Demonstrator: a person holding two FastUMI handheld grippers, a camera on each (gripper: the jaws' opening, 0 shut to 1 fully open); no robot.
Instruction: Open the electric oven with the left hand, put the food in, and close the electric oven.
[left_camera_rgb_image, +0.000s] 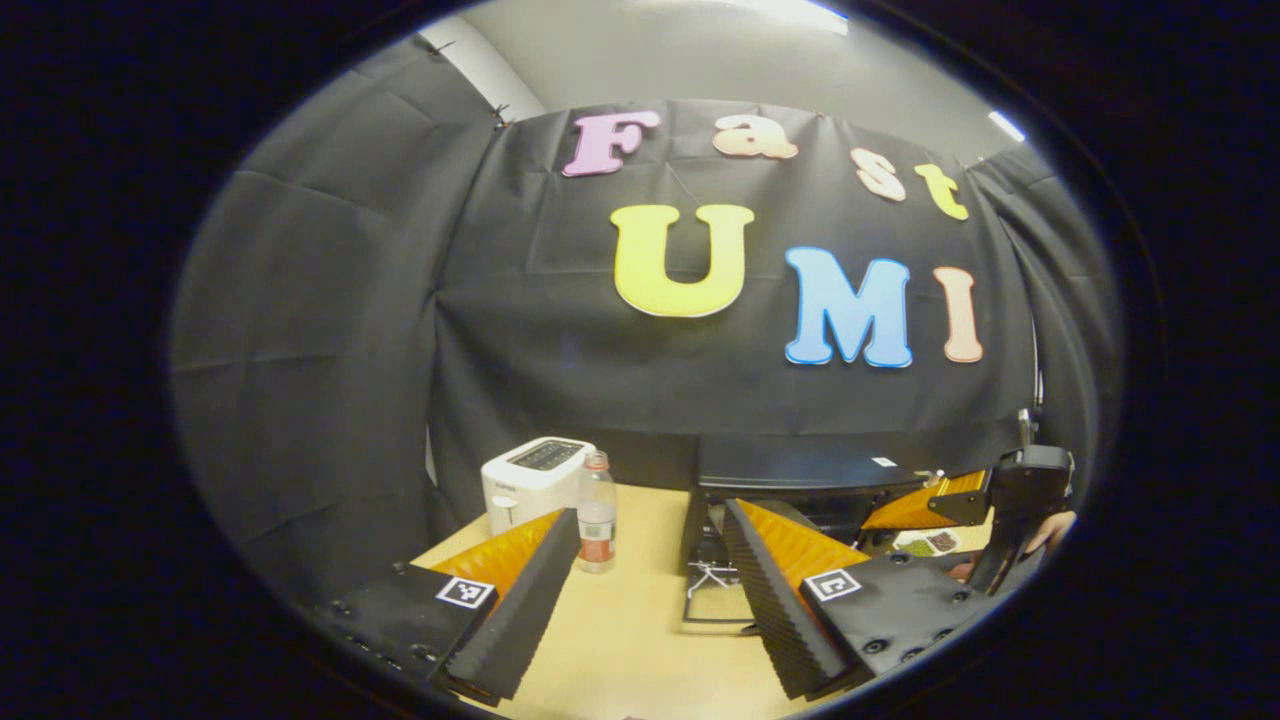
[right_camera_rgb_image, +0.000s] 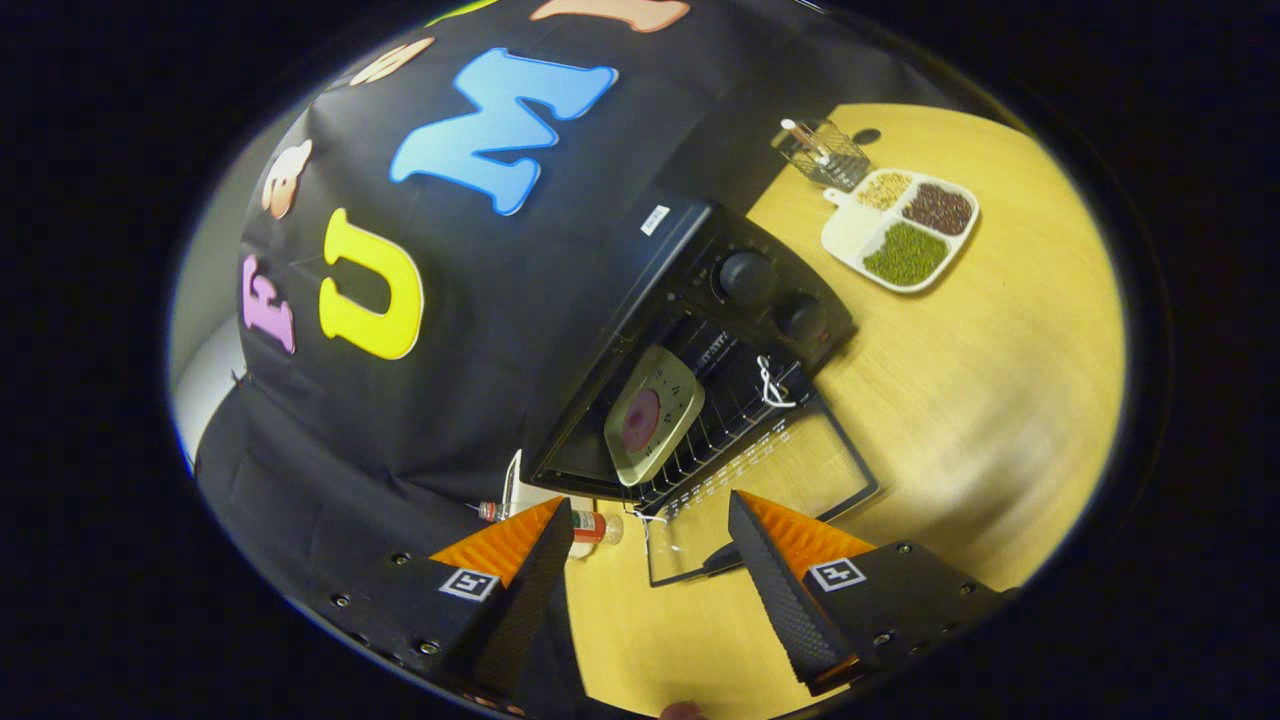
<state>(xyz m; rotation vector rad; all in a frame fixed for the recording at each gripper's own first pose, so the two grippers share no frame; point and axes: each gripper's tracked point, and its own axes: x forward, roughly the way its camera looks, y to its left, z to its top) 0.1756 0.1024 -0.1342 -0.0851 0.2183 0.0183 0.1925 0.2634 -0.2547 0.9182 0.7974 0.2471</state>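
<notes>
— where's the food?
— your plate of food (right_camera_rgb_image: 655, 418) lies on the rack inside the electric oven (right_camera_rgb_image: 700, 330), door (right_camera_rgb_image: 770, 500) dropped flat onto the bench (right_camera_rgb_image: 980, 400).
— and your claws?
— your left claw (left_camera_rgb_image: 650, 585) gapes wide, holding nothing, near a bottle (left_camera_rgb_image: 597, 510) and toaster (left_camera_rgb_image: 532, 478). your right claw (right_camera_rgb_image: 650, 560) gapes too, empty, before the door.

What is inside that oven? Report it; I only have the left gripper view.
Observer: A plate carrying a pink food item lies on the wire rack inside the oven.
Operator: Describe the controls.
Observer: Two round knobs sit on the panel beside the cavity.
Operator: Check the right gripper.
Observer: The right gripper is open and empty, in front of the lowered door.
</notes>
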